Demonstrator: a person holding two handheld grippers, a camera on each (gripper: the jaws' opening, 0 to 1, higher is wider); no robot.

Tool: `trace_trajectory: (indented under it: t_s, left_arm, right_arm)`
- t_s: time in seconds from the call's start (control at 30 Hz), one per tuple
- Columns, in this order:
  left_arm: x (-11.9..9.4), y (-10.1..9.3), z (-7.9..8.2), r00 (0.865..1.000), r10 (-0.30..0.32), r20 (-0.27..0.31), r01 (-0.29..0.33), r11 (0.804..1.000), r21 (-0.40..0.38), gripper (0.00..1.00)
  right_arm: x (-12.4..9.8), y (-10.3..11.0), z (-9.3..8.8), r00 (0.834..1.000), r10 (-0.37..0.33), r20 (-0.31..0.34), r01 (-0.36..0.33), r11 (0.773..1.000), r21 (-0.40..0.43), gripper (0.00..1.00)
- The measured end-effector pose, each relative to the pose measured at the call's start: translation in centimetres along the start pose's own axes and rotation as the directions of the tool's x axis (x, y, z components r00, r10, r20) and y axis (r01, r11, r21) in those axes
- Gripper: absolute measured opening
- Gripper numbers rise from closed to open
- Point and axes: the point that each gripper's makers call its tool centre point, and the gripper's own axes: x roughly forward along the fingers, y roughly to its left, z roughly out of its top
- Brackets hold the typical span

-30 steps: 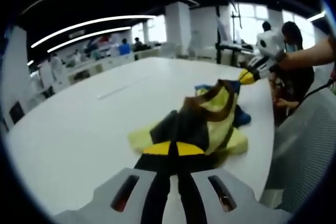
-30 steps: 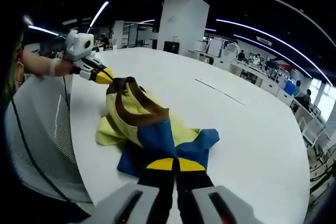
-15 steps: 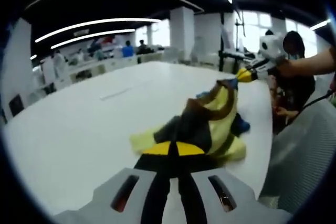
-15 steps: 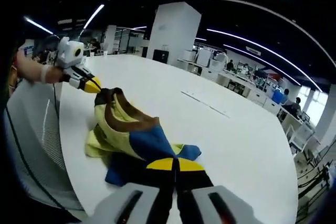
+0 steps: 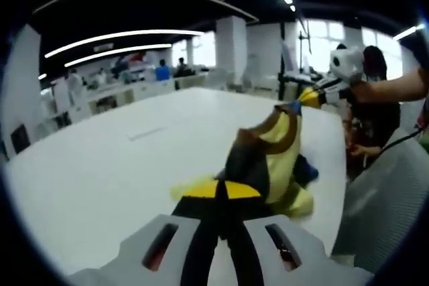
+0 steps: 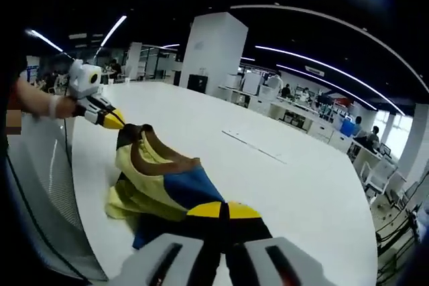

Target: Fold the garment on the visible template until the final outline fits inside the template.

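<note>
A yellow garment (image 5: 278, 145) with brown trim and blue and dark panels hangs bunched between my two grippers, its lower folds still on the white table (image 5: 100, 165). In the left gripper view my left gripper (image 5: 221, 190) is shut on the garment's near dark edge, while the right gripper (image 5: 303, 98) comes in from the right, shut on a raised brown-trimmed corner. From the right gripper view, my right gripper (image 6: 224, 210) is shut on the blue part of the garment (image 6: 157, 172), and the left gripper (image 6: 112, 122) holds the far brown collar end.
A faint pale line (image 6: 255, 147) marks the table (image 6: 288, 185) beyond the garment. A grey mesh chair back (image 5: 382, 199) stands at the table's edge beside the garment. A person (image 5: 375, 98) stands behind it. Desks and pillars fill the background.
Both grippers have risen, lifting the garment higher off the table. Less of the cloth lies spread on the surface, and it hangs more bunched between the grippers.
</note>
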Motion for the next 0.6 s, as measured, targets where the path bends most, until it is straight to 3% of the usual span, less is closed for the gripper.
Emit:
trace_trajectory:
  t_s: [0.17, 0.27, 0.33, 0.47, 0.6]
  left_arm:
    - [-0.9, 1.5, 6.1, 0.990, 0.035, 0.138, -0.040, 0.999, 0.031, 0.00]
    - [-1.9, 2.2, 9.9, 0.974, 0.053, 0.221, -0.061, 0.998, 0.033, 0.00]
    - [-2.9, 2.5, 12.9, 0.954, 0.065, 0.293, -0.077, 0.997, 0.029, 0.00]
    - [-4.1, 2.8, 15.8, 0.936, 0.086, 0.342, -0.099, 0.995, 0.020, 0.00]
    - [-6.2, 2.5, 19.2, 0.904, 0.099, 0.417, -0.121, 0.992, 0.027, 0.00]
  right_arm:
    - [-0.9, -1.7, 4.4, 0.995, -0.033, 0.091, 0.035, 0.999, -0.015, 0.00]
    - [-2.0, -2.8, 7.9, 0.984, -0.058, 0.166, 0.064, 0.998, -0.031, 0.00]
    - [-3.0, -3.3, 10.4, 0.974, -0.066, 0.217, 0.073, 0.997, -0.025, 0.00]
    - [-4.7, -3.2, 13.6, 0.959, -0.044, 0.281, 0.051, 0.999, -0.017, 0.00]
    - [-7.0, -2.2, 16.3, 0.940, -0.011, 0.342, 0.021, 0.999, -0.026, 0.00]
